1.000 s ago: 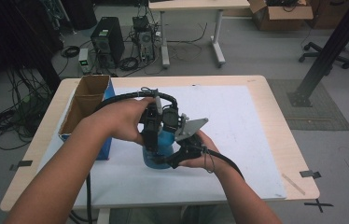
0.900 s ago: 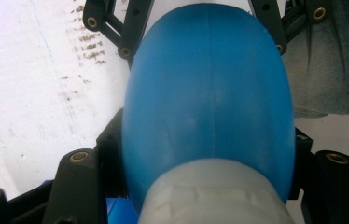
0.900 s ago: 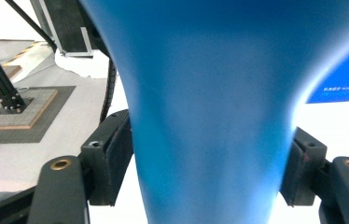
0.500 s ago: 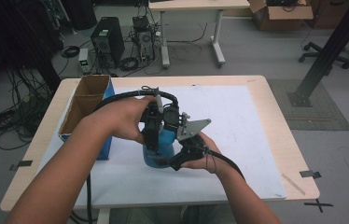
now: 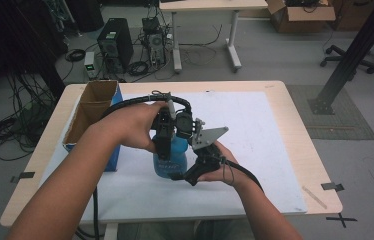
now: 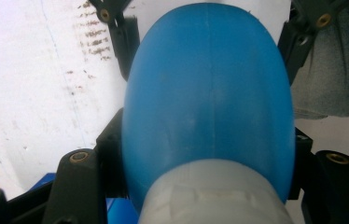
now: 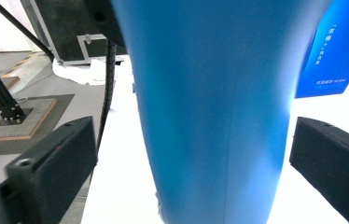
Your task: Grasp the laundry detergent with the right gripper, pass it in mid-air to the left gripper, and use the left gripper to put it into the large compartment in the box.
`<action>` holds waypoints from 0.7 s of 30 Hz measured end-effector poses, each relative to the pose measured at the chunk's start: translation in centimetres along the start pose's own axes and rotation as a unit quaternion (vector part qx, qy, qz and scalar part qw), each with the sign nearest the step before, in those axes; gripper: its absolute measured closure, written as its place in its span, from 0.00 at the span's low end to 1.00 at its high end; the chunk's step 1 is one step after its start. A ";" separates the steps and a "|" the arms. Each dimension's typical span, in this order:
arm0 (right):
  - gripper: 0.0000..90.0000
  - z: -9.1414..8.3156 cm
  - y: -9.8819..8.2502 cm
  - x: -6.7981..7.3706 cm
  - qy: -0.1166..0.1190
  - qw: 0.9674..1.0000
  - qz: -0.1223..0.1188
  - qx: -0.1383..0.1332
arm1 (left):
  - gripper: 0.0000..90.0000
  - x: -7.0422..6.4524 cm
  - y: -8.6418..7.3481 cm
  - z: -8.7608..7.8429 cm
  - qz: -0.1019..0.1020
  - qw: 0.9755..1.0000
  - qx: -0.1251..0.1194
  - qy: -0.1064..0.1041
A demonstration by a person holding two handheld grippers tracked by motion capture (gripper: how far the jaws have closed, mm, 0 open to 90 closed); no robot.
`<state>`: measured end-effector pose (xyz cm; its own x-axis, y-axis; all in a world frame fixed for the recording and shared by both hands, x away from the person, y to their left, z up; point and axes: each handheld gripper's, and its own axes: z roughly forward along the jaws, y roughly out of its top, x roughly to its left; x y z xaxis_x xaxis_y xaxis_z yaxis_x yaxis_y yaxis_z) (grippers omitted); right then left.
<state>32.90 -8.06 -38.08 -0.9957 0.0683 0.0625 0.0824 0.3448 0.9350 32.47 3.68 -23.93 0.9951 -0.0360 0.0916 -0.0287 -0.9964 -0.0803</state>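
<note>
A blue plastic bottle [image 5: 173, 159] stands upright on the white sheet [image 5: 255, 145] in the middle of the table. My left gripper [image 5: 166, 142] comes down from above and is shut on the bottle's upper part [image 6: 207, 107], just past its pale cap [image 6: 214, 196]. My right gripper [image 5: 189, 167] lies low at the bottle's right side. Its jaws have just been opening and now stand wide on either side of the bottle's body [image 7: 214, 102], with a gap at each pad. The right gripper's black fingers [image 6: 116, 32] also appear beyond the bottle in the left gripper view.
An open cardboard box [image 5: 91, 107] with a blue side [image 7: 333, 51] stands at the table's left, close behind my left forearm. The wooden table edge [image 5: 295, 115] runs beyond the white sheet. Computers, cables and a black frame post [image 5: 350, 55] are on the floor behind.
The right gripper's jaws have spread apart off the bottle. Both hands and the bottle have stayed where they were.
</note>
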 end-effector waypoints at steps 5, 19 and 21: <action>0.01 -0.9 0.1 -0.1 -0.007 1.000 -0.004 -0.006 | 0.43 0.2 0.0 -0.1 -0.010 1.000 0.003 0.000; 0.00 -3.4 0.2 -0.2 -0.021 1.000 -0.012 -0.004 | 0.43 1.6 -0.6 -1.4 -0.111 0.994 0.006 -0.007; 0.01 -4.0 0.3 -0.3 -0.023 1.000 -0.019 0.001 | 0.43 1.9 -0.8 -1.6 -0.137 0.991 0.004 -0.003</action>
<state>33.03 -11.69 -36.42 -0.9951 0.0980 0.0118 0.0455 0.3492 0.9360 34.26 4.33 -22.08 0.9658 0.2370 0.1052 0.2441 -0.9679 -0.0603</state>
